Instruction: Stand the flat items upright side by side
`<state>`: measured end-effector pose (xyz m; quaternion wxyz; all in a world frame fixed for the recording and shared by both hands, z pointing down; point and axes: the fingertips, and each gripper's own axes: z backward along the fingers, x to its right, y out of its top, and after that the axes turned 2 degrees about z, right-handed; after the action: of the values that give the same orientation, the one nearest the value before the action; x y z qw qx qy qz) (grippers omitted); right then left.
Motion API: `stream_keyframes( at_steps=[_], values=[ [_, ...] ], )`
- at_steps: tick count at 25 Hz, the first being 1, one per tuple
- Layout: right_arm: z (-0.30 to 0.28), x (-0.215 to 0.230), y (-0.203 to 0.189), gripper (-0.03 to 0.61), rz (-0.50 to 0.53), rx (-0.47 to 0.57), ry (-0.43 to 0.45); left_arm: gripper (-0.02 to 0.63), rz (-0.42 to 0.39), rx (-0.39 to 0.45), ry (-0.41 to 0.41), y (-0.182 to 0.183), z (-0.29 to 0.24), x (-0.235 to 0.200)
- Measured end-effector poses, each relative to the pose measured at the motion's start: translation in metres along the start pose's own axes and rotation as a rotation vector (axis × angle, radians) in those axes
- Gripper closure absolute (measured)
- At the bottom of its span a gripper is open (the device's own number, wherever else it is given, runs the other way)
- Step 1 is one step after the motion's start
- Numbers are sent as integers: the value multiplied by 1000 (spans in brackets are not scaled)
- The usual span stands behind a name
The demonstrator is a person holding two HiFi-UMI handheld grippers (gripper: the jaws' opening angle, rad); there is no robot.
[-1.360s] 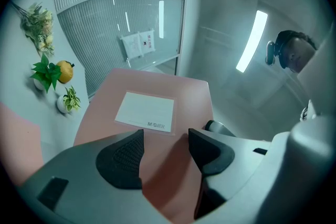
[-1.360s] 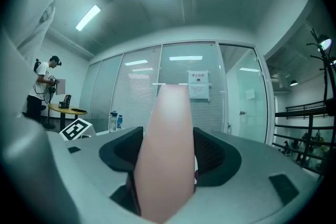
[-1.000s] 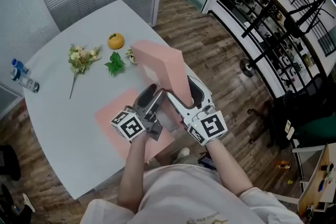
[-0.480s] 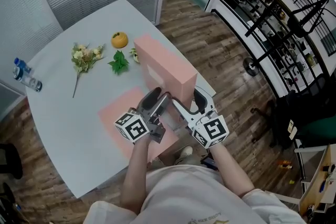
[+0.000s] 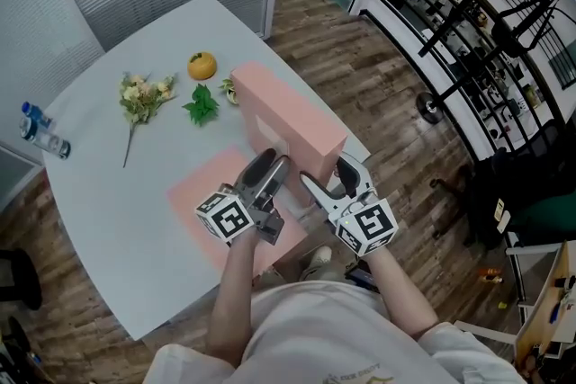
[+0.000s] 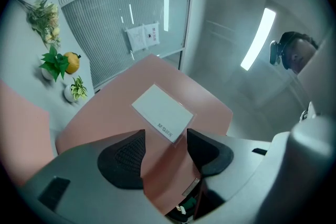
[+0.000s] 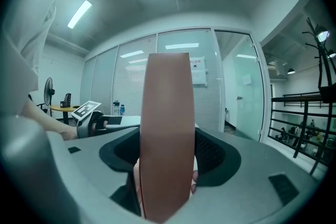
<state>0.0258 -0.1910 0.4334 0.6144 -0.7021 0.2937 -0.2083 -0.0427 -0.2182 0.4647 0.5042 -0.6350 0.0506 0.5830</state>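
Note:
A pink flat box stands on its long edge across the white table. Its face with a white label shows in the left gripper view. My left gripper holds its near end from the left; its jaws have just been closing, and the pads now press on the pink box between them. My right gripper is shut on the same near end, and the narrow edge of the box fills the gap between its pads. A second pink box lies flat left of both grippers.
An orange, a green leaf sprig, a small pot and a bunch of flowers lie beyond the boxes. A water bottle lies at the far left edge. The upright box stands near the table's right edge.
The held box has come down and tipped from a slant to standing on its edge. The right gripper has sunk with it. The left gripper has hardly moved.

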Motion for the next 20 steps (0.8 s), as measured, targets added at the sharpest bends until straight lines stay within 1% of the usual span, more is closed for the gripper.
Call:
stream_keyframes(
  at_steps=[6,10,14,20],
  values=[
    [7,3,-12,270,-16,-33,-6,377,33,-5,-28,-4,-3,0],
    [13,5,-22,270,-15,-63,-11,377,42,-28,-34,-13,-4,1],
    [18,6,-27,270,-39,-79,-22,377,43,-41,-26,-15,-4,0],
    [26,4,-41,270,-34,-109,-20,377,36,-42,-10,-15,-1,-9]
  ],
)
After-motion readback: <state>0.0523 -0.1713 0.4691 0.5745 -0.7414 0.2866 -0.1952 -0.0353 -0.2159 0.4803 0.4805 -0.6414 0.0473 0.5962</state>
